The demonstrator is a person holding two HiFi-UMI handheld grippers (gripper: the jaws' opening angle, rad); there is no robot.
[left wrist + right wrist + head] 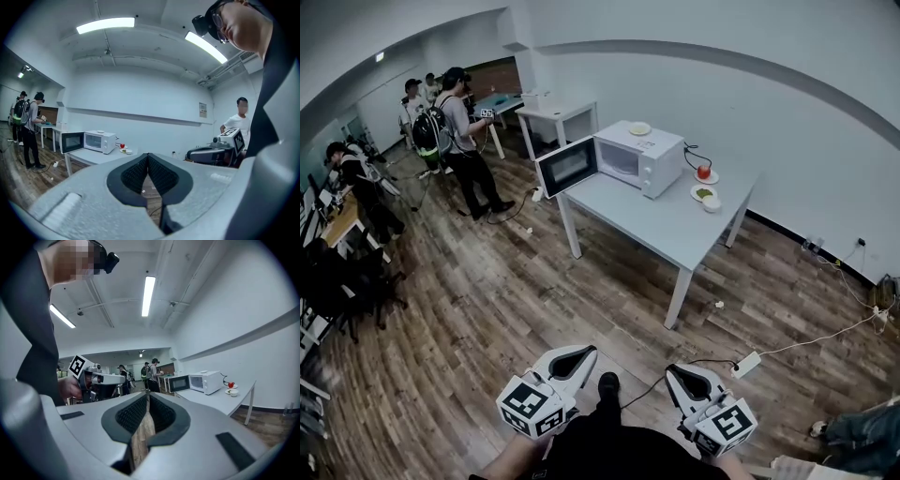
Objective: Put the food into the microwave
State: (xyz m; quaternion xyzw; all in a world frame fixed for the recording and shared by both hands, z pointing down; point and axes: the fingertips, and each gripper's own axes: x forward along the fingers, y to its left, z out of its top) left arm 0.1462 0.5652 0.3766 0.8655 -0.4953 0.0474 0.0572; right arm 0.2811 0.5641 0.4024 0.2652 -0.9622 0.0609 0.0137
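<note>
Head view: red round food (704, 172) is sitting beside a white box-shaped microwave (639, 159), door open, upper centre. Left gripper view: the left gripper (148, 155) is pressing its jaws together, empty. Right gripper view: the right gripper (146, 395) likewise. Approaching before spreading them seems best.

Floor (487, 300): brown wood-grain planks with a faint sheen. Table (666, 230) at upper centre: smooth, matt pale-grey top. Microwave (649, 161): glossy white casing, dark glazed door. Left gripper (148, 155) and right gripper (146, 394): smooth matt grey plastic shells, black finely ribbed pads (133, 174).
</note>
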